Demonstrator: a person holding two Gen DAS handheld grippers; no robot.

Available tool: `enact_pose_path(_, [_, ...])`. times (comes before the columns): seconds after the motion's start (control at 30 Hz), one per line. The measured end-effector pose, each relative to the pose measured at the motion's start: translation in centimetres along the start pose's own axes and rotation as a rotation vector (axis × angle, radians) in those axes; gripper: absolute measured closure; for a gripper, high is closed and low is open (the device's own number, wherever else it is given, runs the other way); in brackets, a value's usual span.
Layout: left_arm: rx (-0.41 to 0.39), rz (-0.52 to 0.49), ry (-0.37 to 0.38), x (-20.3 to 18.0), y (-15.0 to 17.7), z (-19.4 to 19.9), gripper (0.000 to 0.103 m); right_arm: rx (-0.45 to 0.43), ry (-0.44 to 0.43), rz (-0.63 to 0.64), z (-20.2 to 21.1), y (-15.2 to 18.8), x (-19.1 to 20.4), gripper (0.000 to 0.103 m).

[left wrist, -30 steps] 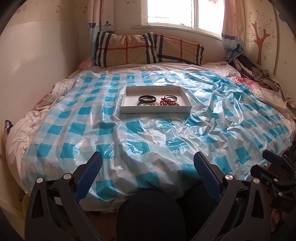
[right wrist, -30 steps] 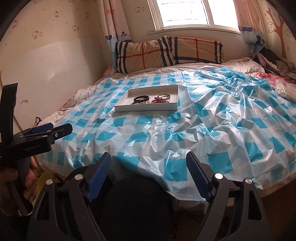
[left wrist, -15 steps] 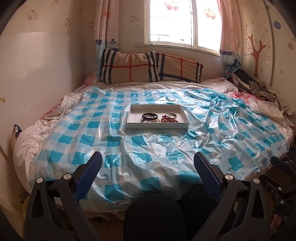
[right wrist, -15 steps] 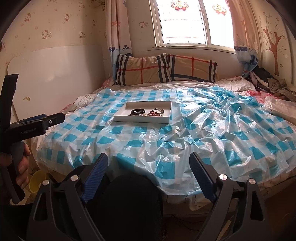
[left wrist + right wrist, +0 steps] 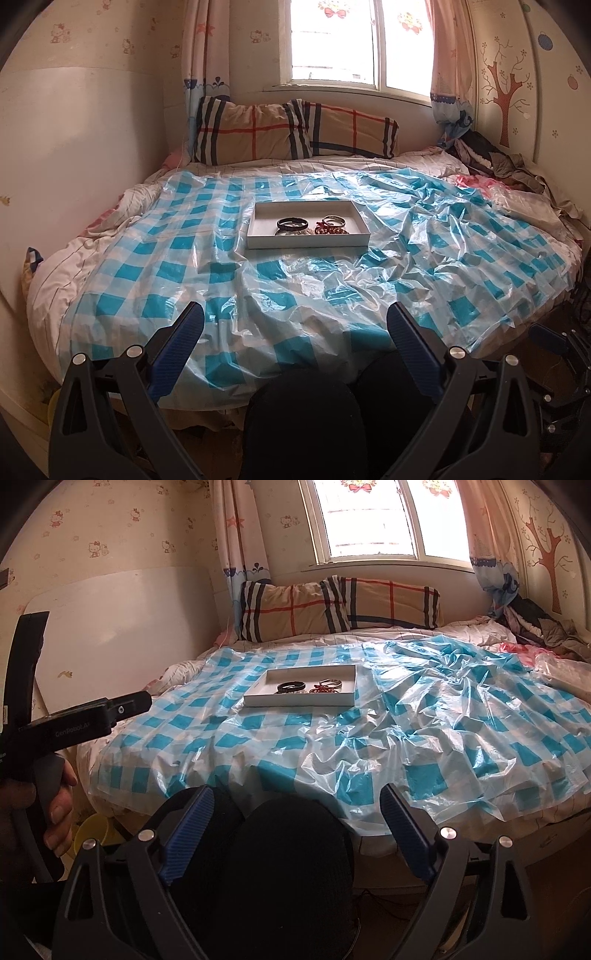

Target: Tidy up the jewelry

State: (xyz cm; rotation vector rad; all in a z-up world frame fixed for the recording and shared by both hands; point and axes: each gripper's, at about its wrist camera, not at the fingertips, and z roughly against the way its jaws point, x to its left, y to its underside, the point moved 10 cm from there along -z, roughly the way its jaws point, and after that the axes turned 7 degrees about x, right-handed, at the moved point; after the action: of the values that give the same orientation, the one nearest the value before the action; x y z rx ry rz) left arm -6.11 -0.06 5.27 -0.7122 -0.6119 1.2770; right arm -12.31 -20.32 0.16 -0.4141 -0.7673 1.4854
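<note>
Far ahead of both tools, on the bed | white tray [image 5: 308, 242] holds black bangle [image 5: 292, 223], red beads [image 5: 330, 229], silver bangle [image 5: 334, 220] | left tool [image 5: 294, 326] and right tool [image 5: 296, 808] spread apart, empty | likely light, hard, slippery: pinch across a rim.
</note>
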Motion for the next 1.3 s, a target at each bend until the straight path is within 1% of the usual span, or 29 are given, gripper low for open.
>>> enact_pose_path(0.67, [0.030,0.001,-0.015,0.6,1.8,0.1,0.008,-0.005,0.003,-0.004,0.3,0.2,0.0,0.012])
enact_pose_path(1.3, [0.048,0.018,-0.038,1.2,2.3,0.0,0.008,-0.005,0.003,-0.001,0.3,0.2,0.0,0.011])
